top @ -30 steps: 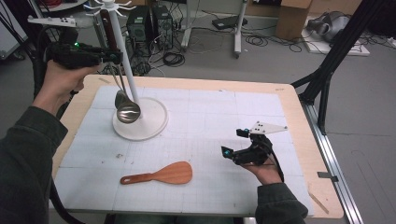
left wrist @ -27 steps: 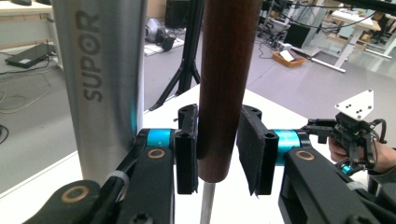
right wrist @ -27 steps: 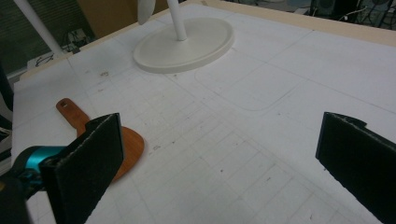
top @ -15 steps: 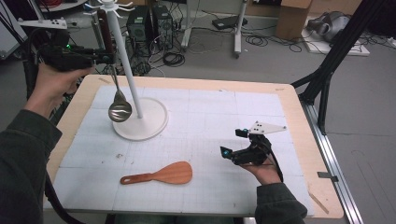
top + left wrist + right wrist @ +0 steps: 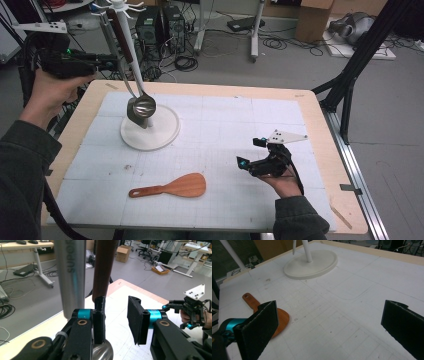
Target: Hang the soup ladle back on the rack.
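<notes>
- We hold the left gripper up off the table, beyond its far left corner, beside the top of the white rack.
- Its jaws have just been closing a little; in the left gripper view they stand apart with a clear gap, and nothing is pinched between the pads.
- The ladle hangs along the rack's pole, its brown handle running up to the hooks and its steel bowl low over the round base, toward the far left part of the table.
- In the left gripper view the brown handle passes just behind one jaw, outside the gap; we cannot tell whether it touches.
- We rest the right gripper low over the mat near the right edge, its tongs spread wide around bare mat.
- The wooden spatula lies flat near the near edge, left of the right gripper and well apart from the rack.
</notes>
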The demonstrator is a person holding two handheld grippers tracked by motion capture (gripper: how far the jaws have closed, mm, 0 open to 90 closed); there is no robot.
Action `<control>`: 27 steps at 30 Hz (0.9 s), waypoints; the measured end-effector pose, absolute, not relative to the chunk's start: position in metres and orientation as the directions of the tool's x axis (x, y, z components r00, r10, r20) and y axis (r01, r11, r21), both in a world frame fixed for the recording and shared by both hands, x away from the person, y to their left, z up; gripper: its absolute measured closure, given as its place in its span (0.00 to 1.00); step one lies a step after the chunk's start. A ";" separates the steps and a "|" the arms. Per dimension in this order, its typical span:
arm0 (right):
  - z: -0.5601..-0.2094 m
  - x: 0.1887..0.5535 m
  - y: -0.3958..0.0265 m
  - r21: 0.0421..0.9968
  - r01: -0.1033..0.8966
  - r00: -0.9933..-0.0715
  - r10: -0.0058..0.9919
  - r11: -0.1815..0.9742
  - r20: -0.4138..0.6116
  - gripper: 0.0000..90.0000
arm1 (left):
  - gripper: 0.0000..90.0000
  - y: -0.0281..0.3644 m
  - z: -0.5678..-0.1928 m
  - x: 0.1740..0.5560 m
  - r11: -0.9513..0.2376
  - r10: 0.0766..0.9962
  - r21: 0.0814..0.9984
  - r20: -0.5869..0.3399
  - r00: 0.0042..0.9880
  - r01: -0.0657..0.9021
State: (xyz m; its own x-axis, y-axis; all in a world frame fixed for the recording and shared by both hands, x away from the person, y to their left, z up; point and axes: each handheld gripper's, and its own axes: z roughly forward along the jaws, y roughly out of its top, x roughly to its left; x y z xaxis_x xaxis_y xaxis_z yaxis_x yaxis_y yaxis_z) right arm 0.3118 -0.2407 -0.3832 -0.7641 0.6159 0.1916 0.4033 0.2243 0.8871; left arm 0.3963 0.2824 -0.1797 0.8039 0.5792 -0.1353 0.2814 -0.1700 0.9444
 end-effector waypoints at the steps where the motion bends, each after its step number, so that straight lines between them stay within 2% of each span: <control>1: -0.383 0.312 -0.241 0.888 0.402 -0.764 0.616 0.224 0.191 0.01 | 0.77 0.282 -0.179 0.395 -0.172 0.577 0.945 -0.133 0.806 0.279; 17: -0.379 0.312 -0.251 0.887 0.401 -0.749 0.640 0.229 0.173 0.01 | 0.98 0.278 -0.163 0.378 -0.195 0.541 0.955 -0.084 0.837 0.222; 27: -0.380 0.310 -0.261 0.883 0.410 -0.735 0.656 0.229 0.171 0.01 | 1.00 0.267 -0.145 0.374 -0.215 0.530 0.956 -0.057 0.846 0.199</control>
State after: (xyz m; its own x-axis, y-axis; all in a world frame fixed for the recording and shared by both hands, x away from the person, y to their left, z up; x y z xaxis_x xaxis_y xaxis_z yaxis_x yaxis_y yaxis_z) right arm 0.3097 -0.2607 -0.3800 -0.7348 0.6564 0.1707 0.4099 0.2292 0.8828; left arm 0.3743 0.2668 -0.1454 0.8458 0.5304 -0.0567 0.1988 -0.2147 0.9563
